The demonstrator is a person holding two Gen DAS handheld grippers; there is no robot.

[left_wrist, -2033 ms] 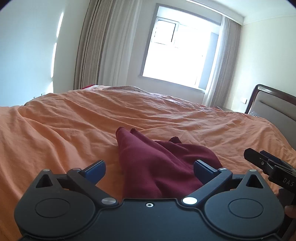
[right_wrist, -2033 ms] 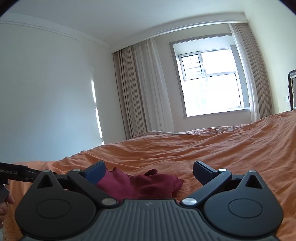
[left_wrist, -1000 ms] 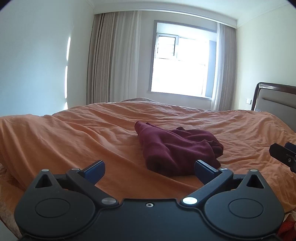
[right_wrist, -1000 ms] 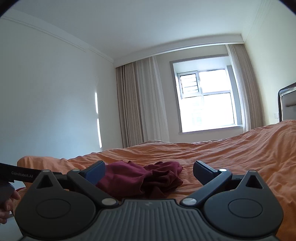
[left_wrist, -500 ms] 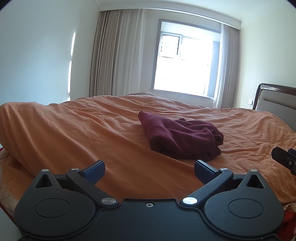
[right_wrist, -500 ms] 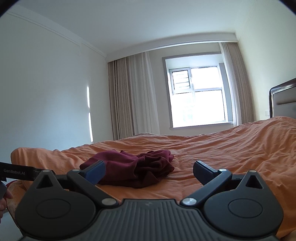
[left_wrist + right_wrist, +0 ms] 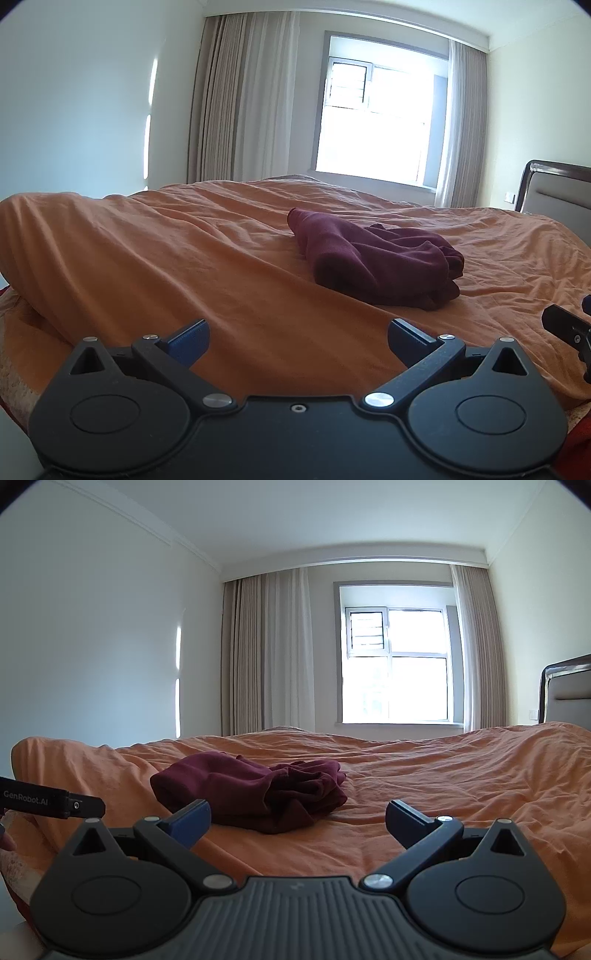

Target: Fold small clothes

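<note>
A maroon garment lies folded into a thick bundle on the bed, out on the orange cover toward the middle of the mattress. Its layers are stacked, with a rounded fold on the side facing the bed's edge and looser ends bunched on the side toward the headboard. The cover around it is creased and rumpled.

Both grippers are held back at the near edge of the bed, well apart from the cloth. The left gripper has its jaws spread wide, with nothing between them but the orange cover beyond. The right gripper is likewise spread wide and empty; from its view the bundle sits ahead and a little to the left, beyond the blue pad of its left finger. Each gripper shows at the edge of the other's view: the right one's black tip at the far right of the left view, the left one's body, lettered GenRobot.AI, at the far left of the right view.

Beyond the bed stands a bright window with pale curtains drawn aside.
</note>
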